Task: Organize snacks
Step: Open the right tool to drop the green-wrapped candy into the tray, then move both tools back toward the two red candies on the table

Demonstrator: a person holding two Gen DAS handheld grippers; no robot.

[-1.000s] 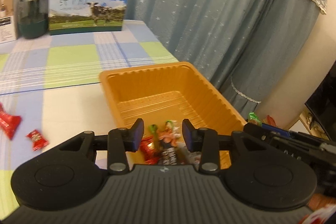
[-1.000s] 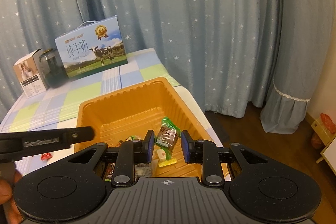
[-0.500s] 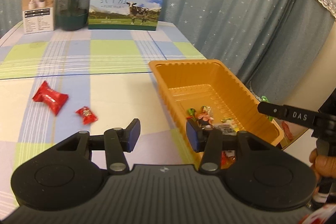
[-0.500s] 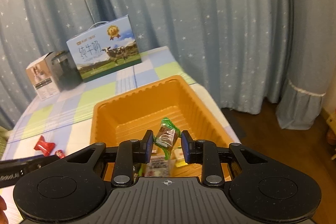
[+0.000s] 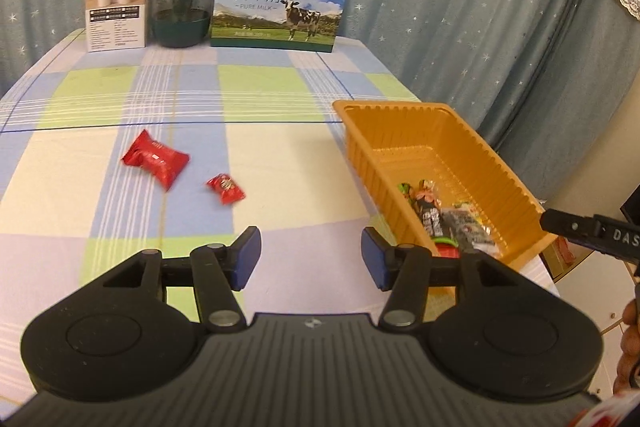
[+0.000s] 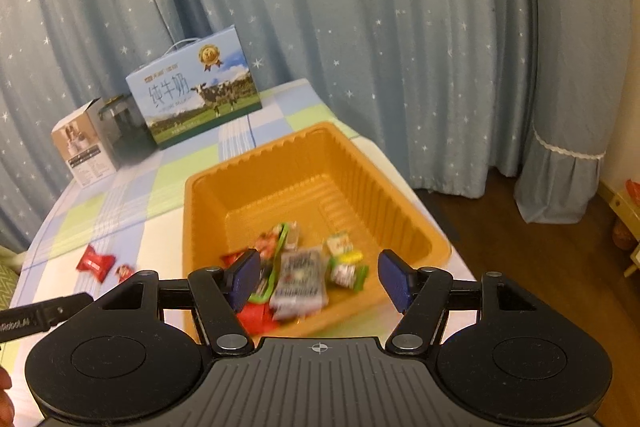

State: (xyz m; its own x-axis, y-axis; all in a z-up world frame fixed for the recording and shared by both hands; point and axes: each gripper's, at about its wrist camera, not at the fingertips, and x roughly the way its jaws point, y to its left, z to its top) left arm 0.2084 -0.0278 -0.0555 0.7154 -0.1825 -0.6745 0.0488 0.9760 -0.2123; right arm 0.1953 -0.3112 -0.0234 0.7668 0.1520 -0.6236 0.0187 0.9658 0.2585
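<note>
Drop step done: right gripper [image 6: 319,279], jaws just opening, empty above the orange tray [image 6: 208,187]. Left gripper [image 5: 311,258] also opening, empty. Next: large red snack [image 5: 155,159] and small red candy [image 5: 226,188], left of tray.

- Left wrist cam: tilted down over tablecloth [image 5: 120,107], tray [image 5: 516,195] at right.
- Right wrist cam: close above tray [image 6: 200,211].
- Shared: tray, milk box [image 5: 280,7].

Warm dim light, fisheye bending, blur
</note>
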